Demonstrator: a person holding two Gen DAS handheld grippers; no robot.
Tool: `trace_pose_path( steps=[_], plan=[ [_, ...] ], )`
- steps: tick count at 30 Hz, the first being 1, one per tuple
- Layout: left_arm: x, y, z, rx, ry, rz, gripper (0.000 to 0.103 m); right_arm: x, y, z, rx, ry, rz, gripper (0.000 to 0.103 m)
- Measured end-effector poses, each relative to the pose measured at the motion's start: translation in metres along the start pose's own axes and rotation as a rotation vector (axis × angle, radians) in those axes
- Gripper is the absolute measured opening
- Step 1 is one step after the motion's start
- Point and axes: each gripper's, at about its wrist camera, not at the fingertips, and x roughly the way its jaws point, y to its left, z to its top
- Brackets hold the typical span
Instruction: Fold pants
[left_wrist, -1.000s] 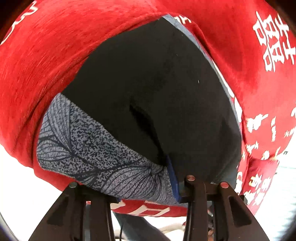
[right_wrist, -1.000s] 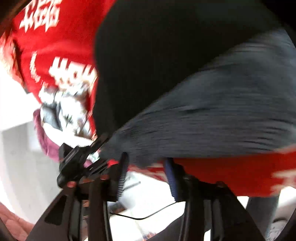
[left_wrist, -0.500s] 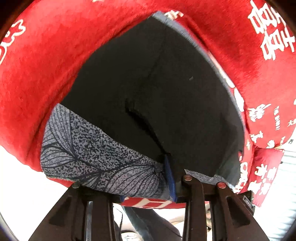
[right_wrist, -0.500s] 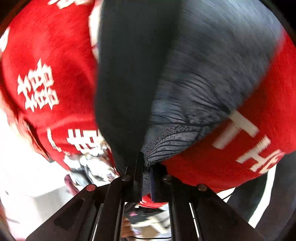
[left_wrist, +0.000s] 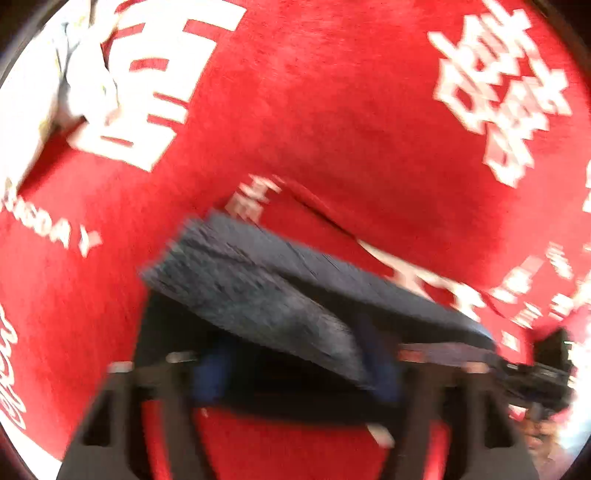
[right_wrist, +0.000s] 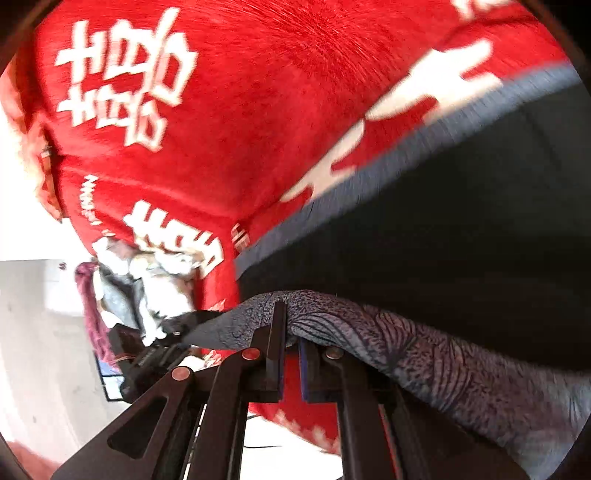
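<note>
**White lettering on the red cloth**

Large white double-happiness characters are printed on the red cloth (right_wrist: 258, 110), seen up and left of the right gripper (right_wrist: 291, 354). Other white characters and Latin letters are too blurred to be read.

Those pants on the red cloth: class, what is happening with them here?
A person is folding grey patterned pants with a handheld gripper in each hand, over a red cloth with white characters. The right gripper has its jaws shut on a patterned edge of the pants. The left gripper has just been opening its jaws; they stand apart, with the pants draped across them, not pinched. The left view is blurred.
</note>
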Motion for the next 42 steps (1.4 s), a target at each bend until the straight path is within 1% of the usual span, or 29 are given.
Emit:
trace_pose_path(
  steps=[1, 3, 4, 6, 7, 8, 9, 10, 11, 12, 14, 15, 16, 19, 20, 21, 22, 25, 26, 27, 28, 29, 30, 32, 34, 36, 37, 40, 42],
  plan=[
    [0.018, 0.001, 0.009, -0.009, -0.020, 0.040, 0.085, 0.009, -0.005, 0.017, -0.005, 0.013, -0.011, 0.007],
    [0.053, 0.007, 0.019, -0.053, 0.000, 0.115, 0.085, 0.037, -0.014, 0.055, -0.006, 0.038, -0.045, 0.010],
    [0.064, 0.010, 0.019, -0.077, 0.009, 0.139, 0.085, 0.045, -0.022, 0.063, -0.006, 0.050, -0.062, 0.010],
    [0.084, 0.015, 0.023, -0.123, 0.027, 0.187, 0.085, 0.079, -0.038, 0.085, 0.019, 0.114, -0.138, 0.018],
    [0.085, 0.017, 0.023, -0.133, 0.029, 0.193, 0.085, 0.086, -0.045, 0.088, 0.037, 0.131, -0.126, 0.019],
    [0.082, 0.016, 0.024, -0.139, 0.027, 0.202, 0.085, 0.087, -0.049, 0.092, 0.067, 0.111, -0.081, 0.023],
    [0.075, 0.014, 0.027, -0.138, 0.018, 0.213, 0.085, 0.085, -0.051, 0.092, 0.088, 0.118, -0.054, 0.028],
    [0.061, 0.009, 0.030, -0.121, -0.007, 0.243, 0.085, 0.082, -0.048, 0.092, 0.094, 0.123, -0.020, 0.050],
    [0.053, 0.004, 0.033, -0.109, -0.020, 0.260, 0.085, 0.074, -0.043, 0.091, 0.081, 0.117, 0.003, 0.077],
    [0.044, 0.000, 0.034, -0.093, -0.029, 0.276, 0.085, 0.065, -0.036, 0.089, 0.051, 0.115, 0.002, 0.084],
    [0.026, -0.015, 0.030, -0.036, -0.020, 0.304, 0.085, 0.050, -0.022, 0.086, -0.022, 0.134, -0.013, 0.084],
    [0.021, -0.022, 0.026, -0.009, -0.006, 0.303, 0.085, 0.036, -0.013, 0.081, -0.080, 0.130, -0.030, 0.084],
    [0.017, -0.035, 0.017, 0.035, 0.019, 0.296, 0.085, 0.027, -0.010, 0.078, -0.108, 0.121, -0.040, 0.084],
    [0.019, -0.080, -0.016, 0.147, 0.102, 0.243, 0.085, -0.015, -0.013, 0.057, -0.160, 0.099, -0.062, 0.084],
    [0.022, -0.099, -0.034, 0.182, 0.141, 0.203, 0.085, -0.027, -0.019, 0.050, -0.157, 0.091, -0.068, 0.084],
    [0.026, -0.111, -0.043, 0.198, 0.163, 0.176, 0.085, -0.041, -0.028, 0.042, -0.147, 0.081, -0.084, 0.084],
    [0.031, -0.131, -0.060, 0.225, 0.203, 0.124, 0.085, -0.052, -0.036, 0.035, -0.137, 0.073, -0.098, 0.084],
    [0.051, -0.190, -0.107, 0.290, 0.311, -0.028, 0.085, -0.095, -0.075, 0.009, -0.050, 0.031, -0.153, 0.084],
    [0.056, -0.202, -0.113, 0.306, 0.331, -0.057, 0.085, -0.107, -0.089, 0.002, -0.024, 0.021, -0.165, 0.084],
    [0.063, -0.220, -0.127, 0.337, 0.360, -0.097, 0.085, -0.120, -0.104, -0.009, 0.011, 0.008, -0.184, 0.084],
    [0.071, -0.241, -0.142, 0.371, 0.394, -0.137, 0.085, -0.139, -0.122, -0.025, 0.050, -0.011, -0.215, 0.084],
    [0.077, -0.255, -0.153, 0.387, 0.417, -0.167, 0.085, -0.152, -0.135, -0.038, 0.076, -0.026, -0.243, 0.084],
    [0.087, -0.274, -0.168, 0.406, 0.455, -0.215, 0.085, -0.161, -0.144, -0.049, 0.096, -0.039, -0.263, 0.084],
    [0.094, -0.301, -0.189, 0.434, 0.496, -0.265, 0.085, -0.191, -0.173, -0.084, 0.174, -0.081, -0.310, 0.084],
    [0.102, -0.319, -0.211, 0.469, 0.525, -0.297, 0.085, -0.212, -0.195, -0.117, 0.241, -0.118, -0.340, 0.084],
    [0.114, -0.331, -0.230, 0.500, 0.563, -0.300, 0.085, -0.227, -0.211, -0.148, 0.299, -0.156, -0.359, 0.084],
    [0.114, -0.340, -0.237, 0.504, 0.574, -0.305, 0.085, -0.231, -0.220, -0.162, 0.332, -0.170, -0.355, 0.084],
    [0.120, -0.350, -0.253, 0.536, 0.586, -0.310, 0.085, -0.233, -0.245, -0.198, 0.415, -0.213, -0.321, 0.084],
    [0.119, -0.355, -0.259, 0.546, 0.583, -0.310, 0.085, -0.230, -0.256, -0.212, 0.449, -0.252, -0.254, 0.082]
  ],
)
